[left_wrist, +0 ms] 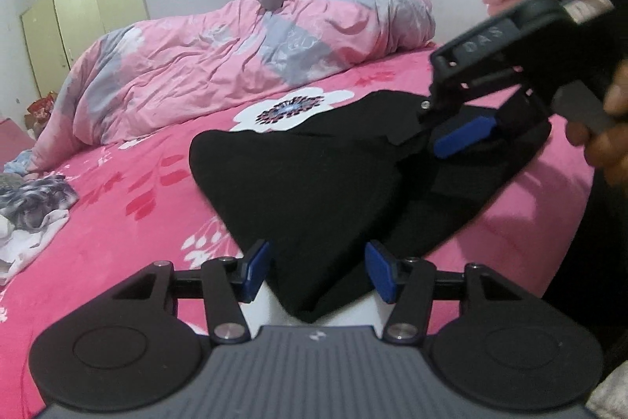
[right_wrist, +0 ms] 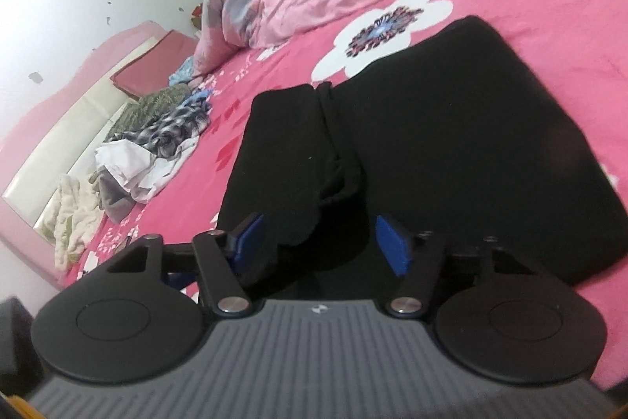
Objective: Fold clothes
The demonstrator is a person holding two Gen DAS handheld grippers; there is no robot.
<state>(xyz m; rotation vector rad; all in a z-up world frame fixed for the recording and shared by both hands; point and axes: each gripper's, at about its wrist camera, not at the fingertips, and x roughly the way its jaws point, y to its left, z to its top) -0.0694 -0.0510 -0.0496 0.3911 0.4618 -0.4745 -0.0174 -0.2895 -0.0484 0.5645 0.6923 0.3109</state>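
A black garment (left_wrist: 306,175) lies partly folded on the pink flowered bed sheet (left_wrist: 129,230). In the left wrist view, my left gripper (left_wrist: 320,273) stands open, and the garment's near corner reaches in between its blue pads (left_wrist: 257,269). My right gripper (left_wrist: 445,124) hovers over the garment's far right part, held by a person's hand (left_wrist: 612,128). In the right wrist view, my right gripper (right_wrist: 320,242) is open just above the black garment (right_wrist: 451,144), near a narrow folded flap (right_wrist: 282,152) on its left. Nothing is clamped between either pair of pads.
A rumpled pink and grey duvet (left_wrist: 235,57) fills the far side of the bed. Loose clothes (right_wrist: 157,144) are piled by the pink headboard (right_wrist: 59,128) at the left. A yellow-green wardrobe (left_wrist: 78,18) stands against the back wall. The bed's edge (left_wrist: 549,207) runs at the right.
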